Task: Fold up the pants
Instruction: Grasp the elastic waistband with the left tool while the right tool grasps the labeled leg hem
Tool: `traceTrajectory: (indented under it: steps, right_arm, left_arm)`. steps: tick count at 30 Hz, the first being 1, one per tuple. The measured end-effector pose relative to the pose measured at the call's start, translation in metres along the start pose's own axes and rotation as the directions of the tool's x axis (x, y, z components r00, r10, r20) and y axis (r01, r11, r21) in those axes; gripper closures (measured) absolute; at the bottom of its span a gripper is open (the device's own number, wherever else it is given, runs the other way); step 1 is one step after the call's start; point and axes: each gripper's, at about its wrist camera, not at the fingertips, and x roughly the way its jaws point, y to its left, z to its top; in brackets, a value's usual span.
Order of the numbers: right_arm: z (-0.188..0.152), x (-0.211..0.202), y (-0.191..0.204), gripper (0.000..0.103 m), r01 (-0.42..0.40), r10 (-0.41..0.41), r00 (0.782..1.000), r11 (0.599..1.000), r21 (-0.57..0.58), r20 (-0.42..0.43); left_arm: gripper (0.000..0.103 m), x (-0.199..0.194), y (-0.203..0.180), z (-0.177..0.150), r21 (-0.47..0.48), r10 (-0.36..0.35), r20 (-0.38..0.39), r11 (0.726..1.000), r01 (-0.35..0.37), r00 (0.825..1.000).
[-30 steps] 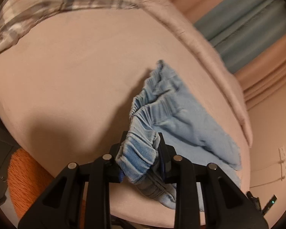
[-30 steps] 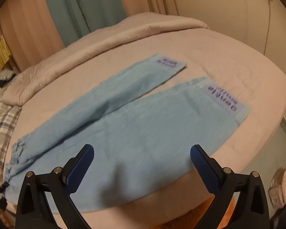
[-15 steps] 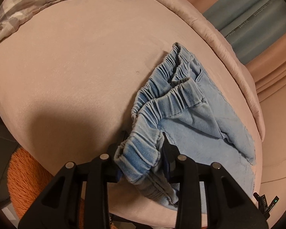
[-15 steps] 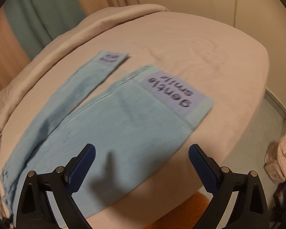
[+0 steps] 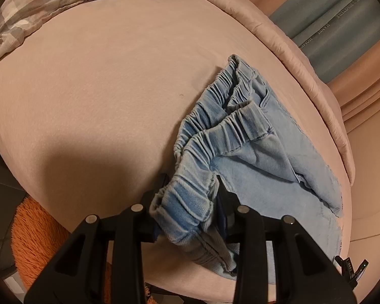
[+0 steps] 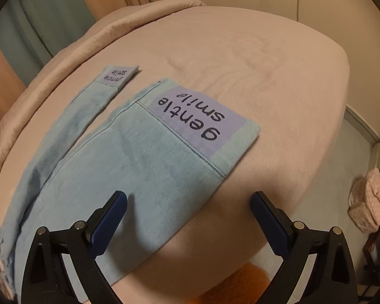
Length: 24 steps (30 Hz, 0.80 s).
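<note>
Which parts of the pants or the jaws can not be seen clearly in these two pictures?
- Left wrist view: the left gripper fingertips, hidden by the bunched waistband.
- Right wrist view: the waist end of the pants, cut off at the left edge.
- Right wrist view: text on the far cuff label, too small.

The pants (image 6: 129, 167) are light blue with lilac cuffs (image 6: 200, 119) lettered in black. The bed (image 5: 101, 81) is pink, the pillow (image 5: 63, 2) grey plaid.

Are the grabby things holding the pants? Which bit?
The left gripper is shut on the pants, pinching the stretchy waistband. The right gripper is open above a leg cuff, holding nothing.
</note>
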Motion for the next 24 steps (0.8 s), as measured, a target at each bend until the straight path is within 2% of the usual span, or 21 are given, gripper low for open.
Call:
traceTrajectory:
  steps: [24]
  right_arm:
    - [0.016,0.018,0.01,0.005,0.06,-0.057,0.997,0.996,-0.066,0.042]
  left_arm:
    - [0.065,0.003,-0.006,-0.001,0.028,0.011,0.011,1.0,-0.011,1.0]
